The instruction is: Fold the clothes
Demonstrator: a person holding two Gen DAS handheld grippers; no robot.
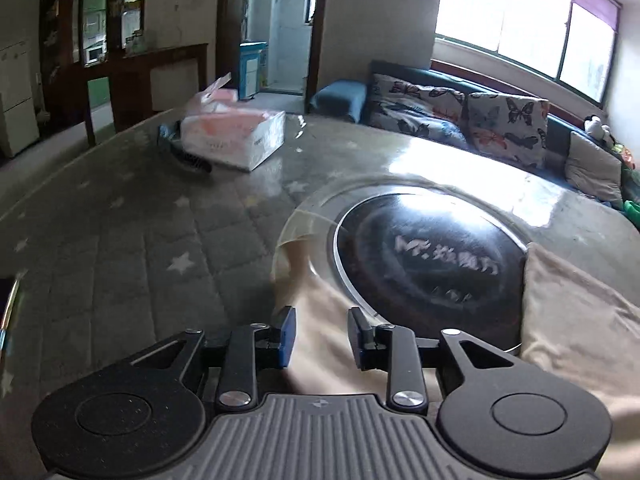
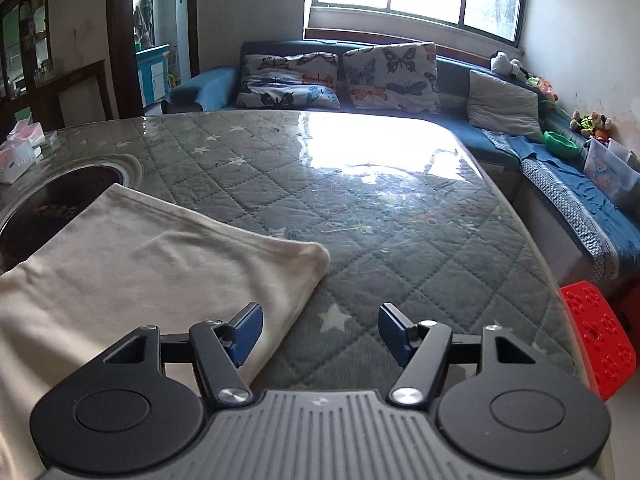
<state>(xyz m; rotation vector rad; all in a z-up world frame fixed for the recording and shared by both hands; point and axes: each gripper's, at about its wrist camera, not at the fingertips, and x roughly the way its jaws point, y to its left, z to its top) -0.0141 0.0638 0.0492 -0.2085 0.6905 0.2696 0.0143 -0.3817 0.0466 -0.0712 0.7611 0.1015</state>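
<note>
A cream garment lies flat on the table, folded, its right corner near the middle. In the left wrist view the same cream cloth lies at the right and a blurred part of it reaches between the fingers. My left gripper is open, with cloth between the blue pads; no grip shows. My right gripper is open wide and empty, its left finger over the garment's right edge, its right finger over bare table.
The table has a grey quilted star-print cover under glass, with a round black inset. A tissue box and a dark brush stand at the far left. A sofa with butterfly cushions is behind. A red stool is at the right.
</note>
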